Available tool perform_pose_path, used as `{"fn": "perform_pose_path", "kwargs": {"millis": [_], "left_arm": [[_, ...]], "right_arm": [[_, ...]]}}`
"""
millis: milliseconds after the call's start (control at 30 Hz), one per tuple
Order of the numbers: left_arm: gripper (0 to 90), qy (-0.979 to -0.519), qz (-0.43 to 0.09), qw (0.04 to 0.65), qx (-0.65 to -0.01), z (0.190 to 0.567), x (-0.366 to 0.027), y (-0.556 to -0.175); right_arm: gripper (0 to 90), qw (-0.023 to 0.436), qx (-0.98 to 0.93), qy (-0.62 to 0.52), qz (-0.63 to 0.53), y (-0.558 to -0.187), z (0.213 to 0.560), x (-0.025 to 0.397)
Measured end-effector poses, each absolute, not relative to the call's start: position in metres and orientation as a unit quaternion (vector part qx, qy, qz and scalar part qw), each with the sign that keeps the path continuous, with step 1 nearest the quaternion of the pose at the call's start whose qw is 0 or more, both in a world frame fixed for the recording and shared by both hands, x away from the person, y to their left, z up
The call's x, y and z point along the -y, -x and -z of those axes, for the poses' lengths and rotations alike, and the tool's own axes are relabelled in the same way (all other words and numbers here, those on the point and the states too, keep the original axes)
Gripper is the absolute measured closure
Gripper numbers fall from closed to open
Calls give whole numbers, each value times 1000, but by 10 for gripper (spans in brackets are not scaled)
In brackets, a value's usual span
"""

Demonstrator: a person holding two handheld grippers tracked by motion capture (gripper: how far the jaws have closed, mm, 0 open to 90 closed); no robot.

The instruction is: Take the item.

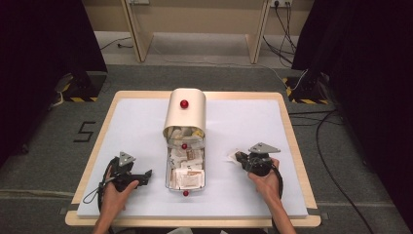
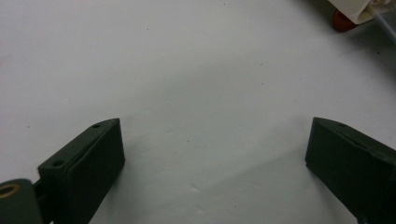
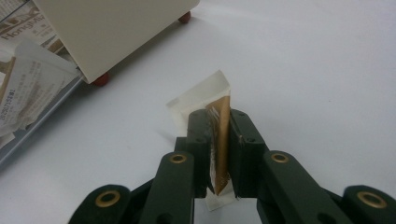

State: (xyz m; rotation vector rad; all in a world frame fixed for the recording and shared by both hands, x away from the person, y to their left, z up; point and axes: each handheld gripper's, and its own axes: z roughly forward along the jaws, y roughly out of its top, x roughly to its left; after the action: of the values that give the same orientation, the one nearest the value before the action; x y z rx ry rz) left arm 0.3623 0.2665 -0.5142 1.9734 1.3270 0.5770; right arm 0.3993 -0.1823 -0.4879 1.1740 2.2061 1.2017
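A cream box with a curved lid (image 1: 185, 114) stands mid-table, a red knob (image 1: 184, 104) on top. Its clear tray (image 1: 168, 175) reaches toward me, full of paper sachets (image 1: 187, 178). My right gripper (image 1: 237, 156) lies right of the tray, shut on a white-and-gold sachet (image 1: 232, 155). In the right gripper view the sachet (image 3: 205, 95) stands on edge between the jaws of that gripper (image 3: 219, 119), just above the mat, with the box (image 3: 116, 28) to the upper left. My left gripper (image 1: 146, 174) rests left of the tray. It is open (image 2: 215, 135) over bare mat.
A pale mat (image 1: 243, 122) covers the wooden table (image 1: 296, 146). The box stands on red feet (image 3: 100, 78), one of them in the left gripper view (image 2: 342, 21). Cables (image 1: 336, 165) run over the floor at the right, and wooden furniture legs (image 1: 139, 34) stand beyond the table.
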Motion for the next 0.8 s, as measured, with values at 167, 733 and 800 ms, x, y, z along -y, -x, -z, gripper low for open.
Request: {"fn": "perform_pose_path", "kwargs": {"millis": [167,733,800], "left_arm": [[38,-758,-222,340,-510,514,-267,-362],[38,-758,-222,340,-510,514,-267,-362],[38,-758,-222,340,-510,514,-267,-362]], "right_arm": [[764,183,-778,-423,-427,-400,489,185],[674,189,-763,-435,-439,-401,483,190],[666,189,-761,-435,-442,-400,481,190]]}}
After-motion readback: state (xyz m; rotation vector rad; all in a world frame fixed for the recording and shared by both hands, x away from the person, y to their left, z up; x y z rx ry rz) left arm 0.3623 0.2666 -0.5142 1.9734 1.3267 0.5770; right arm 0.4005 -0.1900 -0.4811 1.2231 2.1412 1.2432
